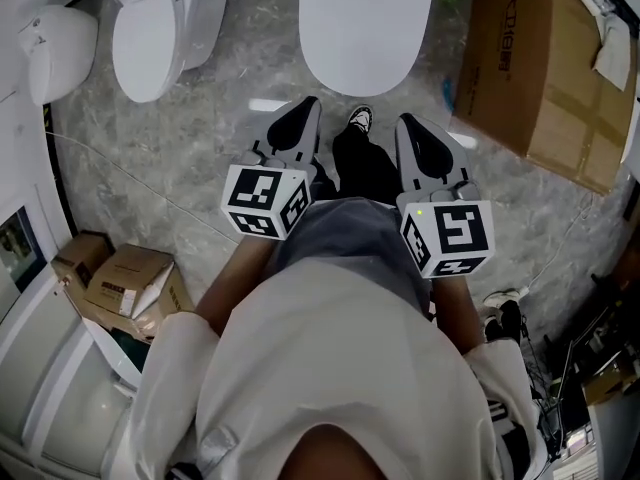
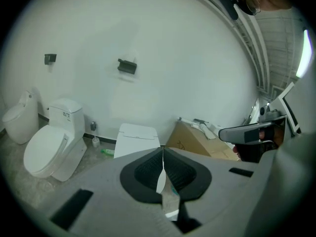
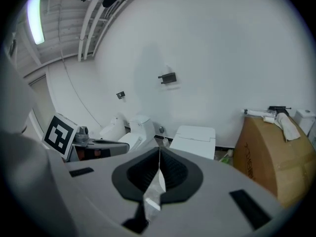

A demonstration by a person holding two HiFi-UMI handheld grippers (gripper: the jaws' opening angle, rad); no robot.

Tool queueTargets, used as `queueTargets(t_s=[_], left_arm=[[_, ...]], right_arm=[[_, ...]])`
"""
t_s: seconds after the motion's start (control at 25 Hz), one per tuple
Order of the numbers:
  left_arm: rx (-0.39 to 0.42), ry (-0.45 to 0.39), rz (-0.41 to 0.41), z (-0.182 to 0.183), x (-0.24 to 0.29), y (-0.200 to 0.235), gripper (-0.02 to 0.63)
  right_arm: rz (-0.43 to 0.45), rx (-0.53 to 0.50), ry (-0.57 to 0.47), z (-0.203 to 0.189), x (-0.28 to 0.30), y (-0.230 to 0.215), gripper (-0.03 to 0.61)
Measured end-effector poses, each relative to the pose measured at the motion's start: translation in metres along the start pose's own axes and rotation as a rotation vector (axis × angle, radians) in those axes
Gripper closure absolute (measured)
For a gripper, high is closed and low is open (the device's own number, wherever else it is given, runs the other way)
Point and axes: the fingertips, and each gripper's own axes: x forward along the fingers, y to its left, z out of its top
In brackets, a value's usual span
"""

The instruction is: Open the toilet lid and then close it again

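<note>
Nearest the lens in the head view were the person's shoulders in a pale shirt (image 1: 330, 368). Just beyond them were the left gripper (image 1: 300, 118) and the right gripper (image 1: 412, 133), each with its black-and-white marker cube, held side by side above the grey marbled floor (image 1: 200, 178). Ahead of both lay the white oval toilet lid (image 1: 365, 23), shut flat on its bowl. Its long axis ran straight away from the person, and its rounded front edge faced the gap between the two grippers. Neither hand was plainly nearer, though the left tip looked a shade closer to that edge. A second white toilet (image 1: 150, 38) stood toward the far left of the floor, and a large brown cardboard box (image 1: 540, 68) toward the far right.

In the left gripper view the jaws were pressed together with nothing between them. The toilet lid (image 2: 137, 138) showed beyond their tips and slightly to the left, well apart from them.

In the right gripper view the jaws likewise met, empty. The toilet lid (image 3: 195, 139) sat beyond their tips and to the right, untouched.

Lifting the lid would probably call for one pair of jaws to part, then travel forward and down to that front edge.
</note>
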Motion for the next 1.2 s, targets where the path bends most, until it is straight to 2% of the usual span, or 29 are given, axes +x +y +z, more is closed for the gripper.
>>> queueTargets(t_s=[0.48, 0.96, 1.2], left_arm=[[-0.081, 0.035, 0.083, -0.034, 0.034, 0.024, 0.604], [-0.167, 0.068, 0.087, -0.075, 0.052, 0.057, 0.604], [-0.207, 0.054, 0.074, -0.095, 0.063, 0.080, 0.604]], right_arm=[[0.108, 0.001, 0.062, -0.025, 0.030, -0.010, 0.568], [0.107, 0.019, 0.074, -0.034, 0.058, -0.013, 0.568], [0.123, -0.030, 0.086, -0.043, 0.078, -0.007, 0.568]])
